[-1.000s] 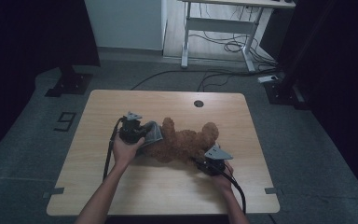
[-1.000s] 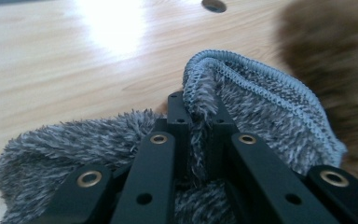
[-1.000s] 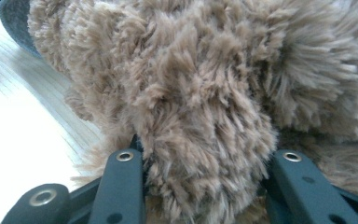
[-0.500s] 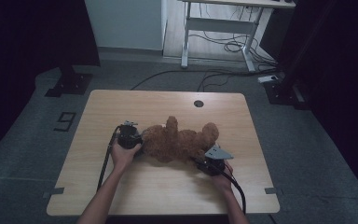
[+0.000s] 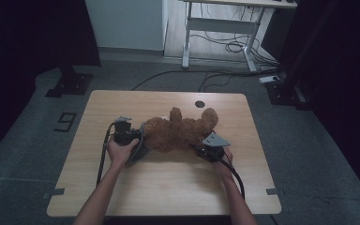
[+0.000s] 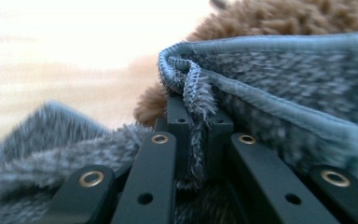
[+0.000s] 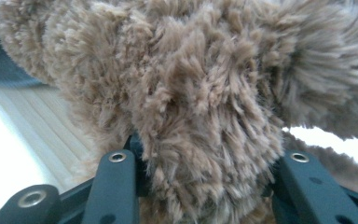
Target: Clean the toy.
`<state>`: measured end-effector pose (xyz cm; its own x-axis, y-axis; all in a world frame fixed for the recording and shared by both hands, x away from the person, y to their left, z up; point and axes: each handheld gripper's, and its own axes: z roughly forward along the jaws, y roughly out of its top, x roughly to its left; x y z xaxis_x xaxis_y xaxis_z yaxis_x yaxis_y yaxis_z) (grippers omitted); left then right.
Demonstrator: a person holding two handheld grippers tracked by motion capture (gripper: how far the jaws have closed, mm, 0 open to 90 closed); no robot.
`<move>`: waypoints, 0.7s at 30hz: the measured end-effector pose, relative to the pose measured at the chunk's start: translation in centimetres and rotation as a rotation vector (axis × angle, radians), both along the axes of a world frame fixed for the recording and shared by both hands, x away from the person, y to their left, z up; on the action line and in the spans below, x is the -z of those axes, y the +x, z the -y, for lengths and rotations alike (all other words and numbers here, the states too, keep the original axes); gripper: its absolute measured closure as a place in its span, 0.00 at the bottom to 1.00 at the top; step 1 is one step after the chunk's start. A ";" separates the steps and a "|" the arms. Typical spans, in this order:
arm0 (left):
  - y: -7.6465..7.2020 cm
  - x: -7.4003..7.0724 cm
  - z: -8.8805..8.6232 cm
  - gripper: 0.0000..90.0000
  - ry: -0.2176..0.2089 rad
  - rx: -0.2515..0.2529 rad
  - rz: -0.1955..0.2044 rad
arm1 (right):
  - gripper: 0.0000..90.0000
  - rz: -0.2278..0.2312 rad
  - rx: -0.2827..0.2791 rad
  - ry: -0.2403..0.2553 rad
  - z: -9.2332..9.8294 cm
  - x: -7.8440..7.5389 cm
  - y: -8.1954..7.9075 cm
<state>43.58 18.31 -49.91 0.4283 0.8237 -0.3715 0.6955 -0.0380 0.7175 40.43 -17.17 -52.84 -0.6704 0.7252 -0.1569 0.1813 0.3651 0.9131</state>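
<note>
- Brown teddy bear (image 5: 180, 131) is lying flat near the middle of the wooden desk (image 5: 168, 187), limbs poking toward the far edge, just this side of the small round hole (image 5: 199, 104) in the desktop.
- Left tongs (image 5: 138, 140) sit right at the bear's left end, clenched tight on a fold of grey fuzzy cloth (image 6: 279, 79). In the left gripper view the stitched hem (image 6: 191, 88) of that cloth is pinched between the two black jaws, with the bear's brown fur (image 6: 279, 18) just behind it.
- That same cloth (image 5: 139, 147) shows in the high view as a grey strip wedged between the left hand (image 5: 121, 151) and the bear.
- Right tongs (image 5: 201, 149) are at the bear's right end, on the near side. Their jaws have just been opening, and a thick clump of the bear's fur (image 7: 200, 121) is between them; looks like the jaws are loose around it, not squeezing.
- Writing-wise: the only readable thing is a dark "9" marking (image 5: 65, 122) on the floor, well off to the left of the bear, past the desk edge. No brand or label readable on the bear or the cloth.
</note>
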 end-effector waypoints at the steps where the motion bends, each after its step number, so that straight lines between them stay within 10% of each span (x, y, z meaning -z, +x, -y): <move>1: -0.1 0.2 -0.2 0.92 -0.017 0.001 -0.004 | 0.62 -0.007 -0.002 -0.010 0.1 0.3 0.1; 8: -0.8 -3.2 0.0 0.92 -0.019 0.022 0.085 | 0.60 -0.025 -0.059 0.015 1.1 1.8 -1.3; 14: 0.0 -8.2 4.2 0.91 0.046 0.093 0.209 | 0.59 -0.015 -0.082 -0.008 1.6 2.0 -2.2; 21: 1.8 -7.3 9.4 0.90 0.097 0.177 0.142 | 0.59 -0.011 -0.092 -0.028 1.9 2.1 -2.6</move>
